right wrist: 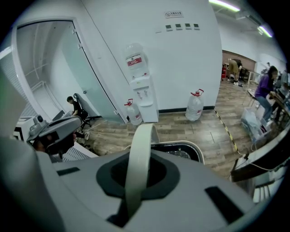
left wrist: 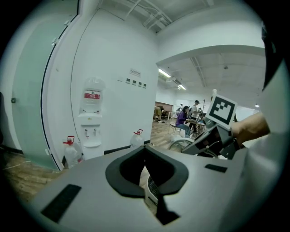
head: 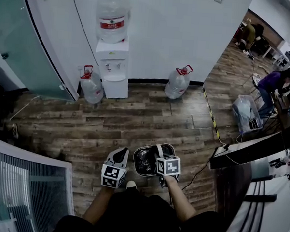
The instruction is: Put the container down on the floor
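I carry a pale container (head: 144, 160) with a dark inside above the wooden floor (head: 134, 122), just in front of my body. Its white arched handle (right wrist: 138, 154) runs through my right gripper (head: 161, 156), which is shut on it; the container's rim (right wrist: 199, 152) hangs below. My left gripper (head: 123, 153) sits against the container's left side. In the left gripper view its jaws stand together with a pale rim and mesh (left wrist: 153, 185) caught in the recess. The right gripper's marker cube (left wrist: 222, 108) shows there too.
A white water dispenser (head: 111, 61) stands at the far wall with a water jug (head: 91, 84) to its left and another (head: 178, 82) to its right. Frosted glass (head: 31, 40) lies left, a dark desk (head: 254, 145) and cable right, a wire basket (head: 246, 112) and people beyond.
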`<action>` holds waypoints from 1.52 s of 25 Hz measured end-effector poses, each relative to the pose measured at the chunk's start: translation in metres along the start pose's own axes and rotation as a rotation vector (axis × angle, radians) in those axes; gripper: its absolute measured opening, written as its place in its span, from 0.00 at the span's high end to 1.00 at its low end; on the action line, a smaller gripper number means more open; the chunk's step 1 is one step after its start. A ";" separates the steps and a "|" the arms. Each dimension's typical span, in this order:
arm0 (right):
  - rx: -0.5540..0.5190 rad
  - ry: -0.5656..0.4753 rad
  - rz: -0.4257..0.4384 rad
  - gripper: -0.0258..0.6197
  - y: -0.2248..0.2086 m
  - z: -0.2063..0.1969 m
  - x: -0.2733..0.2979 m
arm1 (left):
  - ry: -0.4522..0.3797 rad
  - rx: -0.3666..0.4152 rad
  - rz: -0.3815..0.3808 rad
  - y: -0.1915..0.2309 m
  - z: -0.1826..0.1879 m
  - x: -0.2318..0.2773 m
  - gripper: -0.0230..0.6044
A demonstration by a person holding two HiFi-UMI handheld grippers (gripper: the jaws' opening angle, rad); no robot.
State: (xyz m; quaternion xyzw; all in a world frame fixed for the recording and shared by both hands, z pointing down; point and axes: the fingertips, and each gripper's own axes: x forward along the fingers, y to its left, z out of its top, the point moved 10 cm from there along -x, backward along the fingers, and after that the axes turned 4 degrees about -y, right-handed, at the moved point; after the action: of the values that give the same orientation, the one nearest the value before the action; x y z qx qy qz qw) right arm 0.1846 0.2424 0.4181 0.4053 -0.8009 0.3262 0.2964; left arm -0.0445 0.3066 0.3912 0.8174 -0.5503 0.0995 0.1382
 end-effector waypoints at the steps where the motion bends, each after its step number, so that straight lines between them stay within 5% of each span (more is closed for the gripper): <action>1: -0.005 0.001 -0.003 0.94 0.003 0.005 0.004 | 0.000 -0.001 0.002 0.006 0.000 0.001 0.94; 16: -0.061 0.010 0.042 0.94 0.021 0.055 0.043 | 0.011 -0.017 0.036 0.043 0.001 0.012 0.94; 38: -0.054 0.097 0.148 0.94 -0.056 0.166 0.137 | 0.028 -0.044 0.170 0.096 0.052 0.138 0.94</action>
State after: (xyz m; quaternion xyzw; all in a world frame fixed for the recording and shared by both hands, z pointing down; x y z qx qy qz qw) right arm 0.1288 0.0274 0.4335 0.3208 -0.8219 0.3445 0.3207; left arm -0.0810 0.1346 0.3965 0.7629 -0.6179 0.1105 0.1548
